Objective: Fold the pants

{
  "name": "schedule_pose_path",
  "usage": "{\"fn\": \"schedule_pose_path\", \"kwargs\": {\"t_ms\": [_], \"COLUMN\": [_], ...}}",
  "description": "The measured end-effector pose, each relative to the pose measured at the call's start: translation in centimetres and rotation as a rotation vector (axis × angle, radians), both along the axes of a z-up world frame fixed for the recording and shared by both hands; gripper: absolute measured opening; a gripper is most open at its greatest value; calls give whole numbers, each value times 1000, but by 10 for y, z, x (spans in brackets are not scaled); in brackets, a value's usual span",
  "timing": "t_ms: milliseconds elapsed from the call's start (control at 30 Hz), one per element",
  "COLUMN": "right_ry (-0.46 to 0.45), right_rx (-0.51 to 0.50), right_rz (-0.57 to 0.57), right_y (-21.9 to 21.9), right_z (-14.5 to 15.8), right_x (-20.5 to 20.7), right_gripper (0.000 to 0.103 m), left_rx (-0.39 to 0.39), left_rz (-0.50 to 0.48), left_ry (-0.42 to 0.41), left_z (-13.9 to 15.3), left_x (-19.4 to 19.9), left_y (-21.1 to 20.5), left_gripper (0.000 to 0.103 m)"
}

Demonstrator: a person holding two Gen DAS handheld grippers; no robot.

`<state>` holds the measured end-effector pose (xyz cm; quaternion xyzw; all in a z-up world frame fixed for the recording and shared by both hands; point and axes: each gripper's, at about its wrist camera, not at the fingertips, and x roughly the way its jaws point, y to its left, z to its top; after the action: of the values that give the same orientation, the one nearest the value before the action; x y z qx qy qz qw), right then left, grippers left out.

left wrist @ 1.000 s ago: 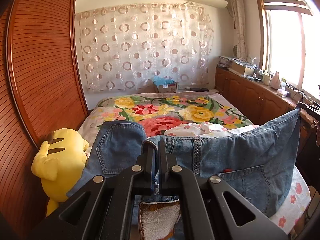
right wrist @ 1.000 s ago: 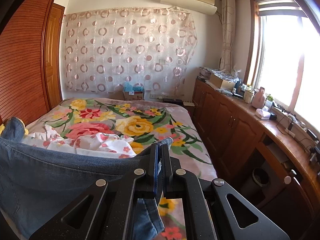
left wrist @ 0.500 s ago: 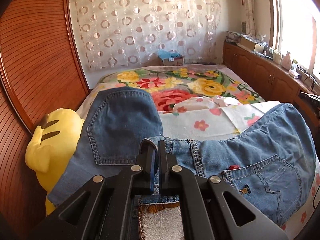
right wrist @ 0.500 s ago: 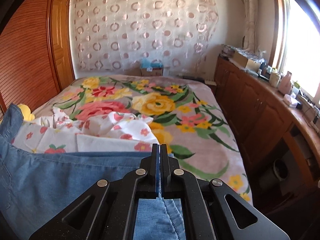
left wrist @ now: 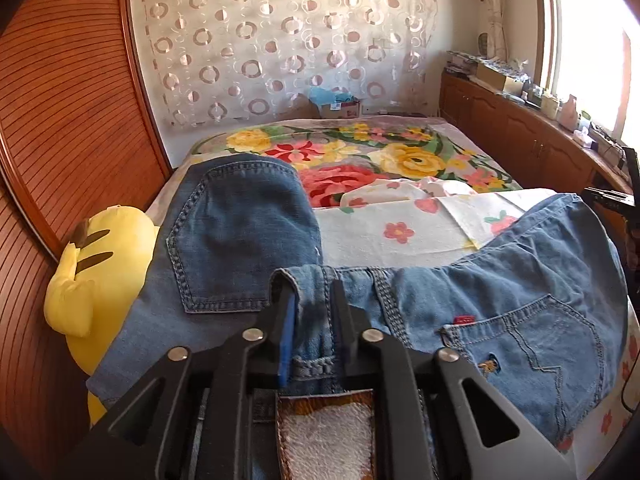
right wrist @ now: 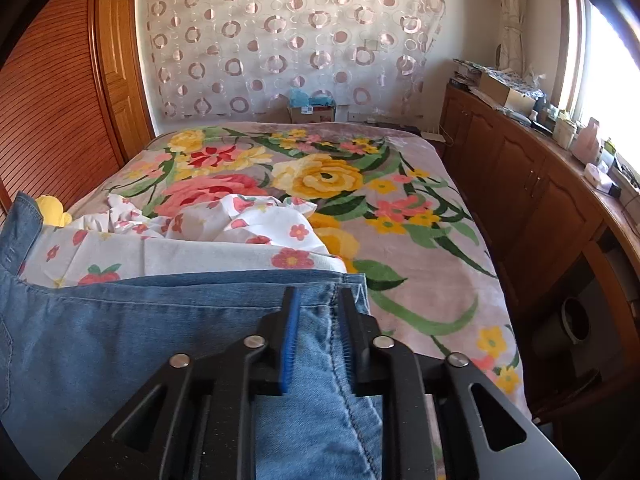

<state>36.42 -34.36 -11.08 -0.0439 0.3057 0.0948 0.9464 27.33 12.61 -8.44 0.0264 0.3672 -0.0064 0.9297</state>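
Both tongs (left wrist: 312,308) (right wrist: 318,312) are black, with silver screws and blue ribbed pads.

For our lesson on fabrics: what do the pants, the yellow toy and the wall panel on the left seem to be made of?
Pants: blue denim, matte, faded, with pale topstitching round the pockets.
Yellow toy: probably soft plush, going by its smooth rounded stuffed shape.
Wall panel: looks like reddish-brown wood with fine horizontal slats and a slight sheen; real wood or veneer cannot be told.
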Motion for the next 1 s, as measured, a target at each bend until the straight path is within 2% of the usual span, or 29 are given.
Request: {"fn": "schedule_pose_path", "kwargs": {"t_ms": [33,67,100,167,233,300,333,767,1000], "right_ry": [-7,-14,-18,-29,-39,-50,-54,-90,-79], "right_rx": [2,4,9,19,25,29,33,68,57], "right_rz": [4,8,12,20,31,41,49,131,174], "right_y": [2,3,4,6,9,12,13,22,32], "right_z": [-1,1,0,1,1,1,1,-3,-16], "right_x": [-3,-7,-10,-20,-31,-42,-48,-125,-167], "right_gripper": [26,28,30,31,32,34,34,49,54], "left_rx": [5,6,2,2,9,-2,-7,2,-3], "left_rz": [-4,-7,-16,-27,-36,-54,-59,-101,-88], "left_ry": [-2,-5,-9,-7,-12,-20,-24,-41,-40], "left_z": [1,2,4,5,7,9,11,15,8], "left_x": [-2,-4,-7,-12,-17,-23,-26,-69,-100], "left_y": [-1,-2,-4,-7,-11,-15,-18,-37,-27], "left_gripper": [30,44,49,49,55,73,74,75,75]}}
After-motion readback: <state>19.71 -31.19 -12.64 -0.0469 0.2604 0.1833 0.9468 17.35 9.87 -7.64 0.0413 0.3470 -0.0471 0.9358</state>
